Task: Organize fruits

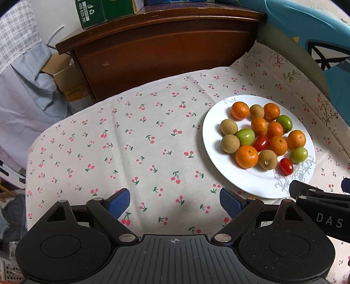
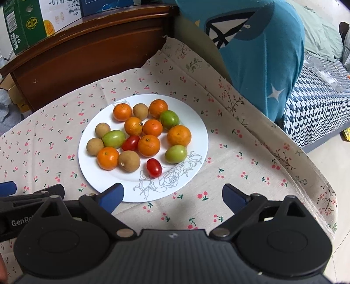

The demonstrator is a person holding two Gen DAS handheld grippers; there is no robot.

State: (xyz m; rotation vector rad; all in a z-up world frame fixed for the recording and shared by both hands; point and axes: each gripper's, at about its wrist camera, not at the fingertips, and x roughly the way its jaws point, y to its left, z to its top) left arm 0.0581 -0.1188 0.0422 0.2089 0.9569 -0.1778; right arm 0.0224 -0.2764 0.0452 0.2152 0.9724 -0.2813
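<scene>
The left gripper (image 1: 175,202) sits nearest in its own view, its blue-padded fingers (image 1: 119,202) spread wide apart over bare cherry-print tablecloth (image 1: 131,142), holding nothing. The right gripper (image 2: 172,196) is likewise spread with nothing between its fingers (image 2: 112,196), its left finger overlapping the near rim of the white plate (image 2: 98,181). Each view catches the other tool at its edge: the right gripper's black linkage enters the left view at lower right, and the left gripper's linkage enters the right view at lower left.

On the plate lie small oranges (image 2: 148,145), green fruits (image 2: 176,154), brown longans (image 2: 129,160) and two cherry tomatoes (image 2: 153,167), the nearer tomato beside the plate's line-drawn flower. In the left view the plate (image 1: 251,185) lies off to the right.

Beyond the cloth stands a dark wooden cabinet (image 1: 164,50) with cartons (image 1: 91,13) on top. Only the left view shows the pale blue cloth (image 1: 26,91) beside it; only the right view shows the houndstooth bedding (image 2: 315,113) past the blue cushion (image 2: 262,54).
</scene>
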